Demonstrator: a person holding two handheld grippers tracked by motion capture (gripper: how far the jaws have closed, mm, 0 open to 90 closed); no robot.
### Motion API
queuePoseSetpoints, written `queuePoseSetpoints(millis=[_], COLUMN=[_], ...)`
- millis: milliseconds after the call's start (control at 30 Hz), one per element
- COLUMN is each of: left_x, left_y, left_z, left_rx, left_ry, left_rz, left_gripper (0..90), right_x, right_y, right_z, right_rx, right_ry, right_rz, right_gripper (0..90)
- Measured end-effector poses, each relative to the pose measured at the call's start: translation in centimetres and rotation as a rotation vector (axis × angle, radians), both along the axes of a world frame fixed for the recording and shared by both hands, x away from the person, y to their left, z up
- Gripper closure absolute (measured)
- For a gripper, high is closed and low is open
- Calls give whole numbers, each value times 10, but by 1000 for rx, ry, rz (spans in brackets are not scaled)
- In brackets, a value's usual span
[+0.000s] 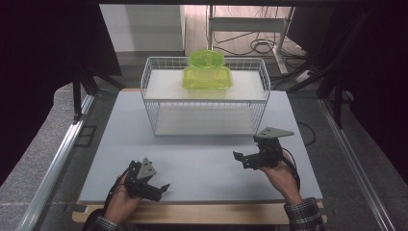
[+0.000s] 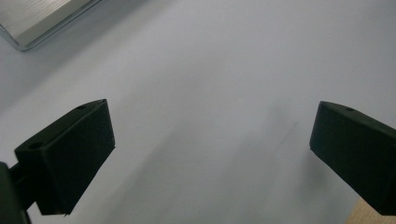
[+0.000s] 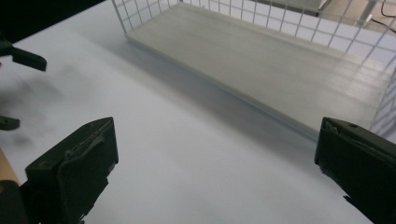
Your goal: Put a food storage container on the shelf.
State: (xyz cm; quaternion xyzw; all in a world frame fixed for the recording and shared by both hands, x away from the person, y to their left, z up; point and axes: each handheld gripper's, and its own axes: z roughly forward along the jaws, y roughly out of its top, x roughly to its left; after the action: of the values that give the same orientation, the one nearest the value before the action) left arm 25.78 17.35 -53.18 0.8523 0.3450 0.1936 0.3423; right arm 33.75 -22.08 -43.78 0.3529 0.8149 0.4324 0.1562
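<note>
On table, two tongs point(image 1: 161, 186) point(image 1: 240, 158), one rack point(image 1: 204, 98)

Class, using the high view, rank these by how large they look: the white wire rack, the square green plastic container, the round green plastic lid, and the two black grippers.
1. White wire rack.
2. Square green plastic container.
3. Round green plastic lid.
The left gripper and right gripper look alike, and nearness makes ranking them unsure.
</note>
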Motion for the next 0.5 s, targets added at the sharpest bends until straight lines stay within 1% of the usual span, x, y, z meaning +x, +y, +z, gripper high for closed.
queuePoseSetpoints(millis=[133,267,367,500], left_x=[0,0,0,0], left_y=[0,0,0,1], left_z=[-1,-2,-2,-2], left_rx=[17,17,20,21], left_ry=[-10,-11,-9,-9], left_rz=[-3,3,4,3], left_gripper=[0,0,0,0], right_x=[-4,-8,-12,-17], right_y=[-6,-12,-14,-14], right_z=[-15,-34,-48,-63], right_rx=[-5,-35,-42,-90], right_ry=[11,16,30,51], right_rz=[-15,-38,-48,-46], right_gripper=[0,0,0,0])
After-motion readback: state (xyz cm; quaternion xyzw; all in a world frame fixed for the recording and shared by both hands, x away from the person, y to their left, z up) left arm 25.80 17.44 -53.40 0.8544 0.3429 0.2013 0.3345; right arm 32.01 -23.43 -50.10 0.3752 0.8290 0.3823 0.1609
